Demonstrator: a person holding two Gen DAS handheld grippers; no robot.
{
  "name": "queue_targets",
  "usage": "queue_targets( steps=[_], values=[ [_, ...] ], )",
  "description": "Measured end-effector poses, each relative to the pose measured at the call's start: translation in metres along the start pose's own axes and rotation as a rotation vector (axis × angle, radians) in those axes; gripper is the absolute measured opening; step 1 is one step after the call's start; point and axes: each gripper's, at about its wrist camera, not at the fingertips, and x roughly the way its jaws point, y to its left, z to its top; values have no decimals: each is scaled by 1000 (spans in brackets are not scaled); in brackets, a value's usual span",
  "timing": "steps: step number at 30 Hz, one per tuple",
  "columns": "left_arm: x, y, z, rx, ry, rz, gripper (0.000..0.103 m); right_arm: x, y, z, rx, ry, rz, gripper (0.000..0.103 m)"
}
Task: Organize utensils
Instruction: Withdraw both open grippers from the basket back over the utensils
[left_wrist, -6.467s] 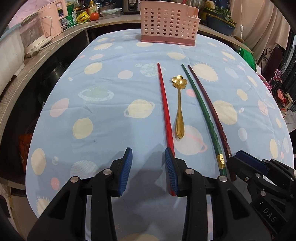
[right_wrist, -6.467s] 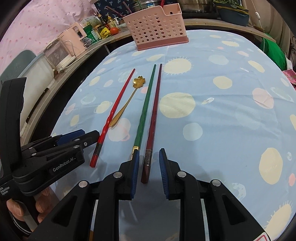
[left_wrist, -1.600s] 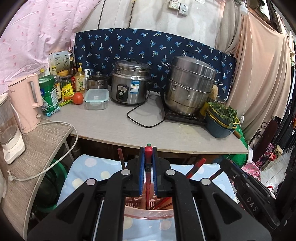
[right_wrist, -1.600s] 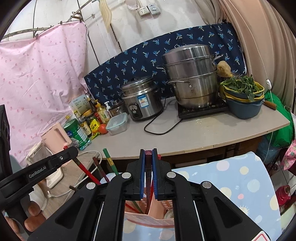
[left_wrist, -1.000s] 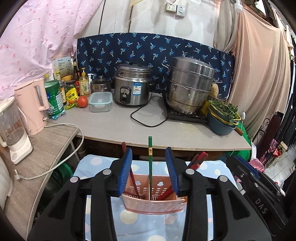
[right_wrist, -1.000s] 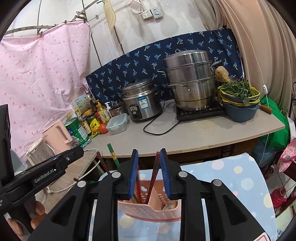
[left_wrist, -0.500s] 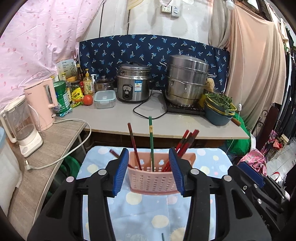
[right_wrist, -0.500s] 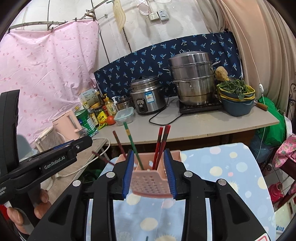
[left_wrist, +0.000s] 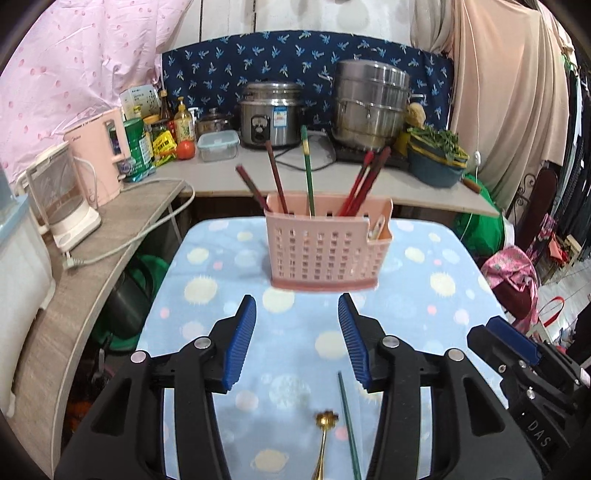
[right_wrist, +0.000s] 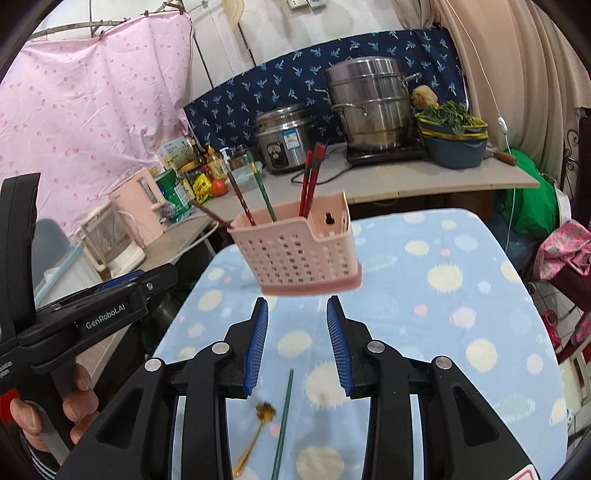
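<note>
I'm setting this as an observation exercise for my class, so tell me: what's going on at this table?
A person holds a gripper in each hand; the left gripper and right gripper are both open and empty. Several chopsticks already stand in the pink perforated plastic basket. A gold flower-headed spoon and one green chopstick lie on the blue planet-print tablecloth, not yet put away.

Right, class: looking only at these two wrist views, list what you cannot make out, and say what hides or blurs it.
- Gold spoon: the handle end is cut off by the bottom edge in the left wrist view; motion-blurred in the right wrist view.
- Green chopstick on the cloth: the near end runs off the bottom edge in both views.
- Pink basket: the right-hand compartment's contents are too small to identify; its walls hide the chopsticks' lower ends.
</note>
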Motion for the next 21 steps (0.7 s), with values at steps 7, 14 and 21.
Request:
queue_targets(
  steps=[7, 14, 21],
  values=[
    [-3, -1, -44, 3, 59, 6, 44, -11, 5, -42, -43, 48, -20, 33],
    [-2, -1, -75, -9, 110, 8, 44, -14, 5, -80, -41, 107, -18, 33],
    [3, 4, -111, -15, 170, 11, 44, -12, 5, -111, -34, 166, -18, 33]
  ],
)
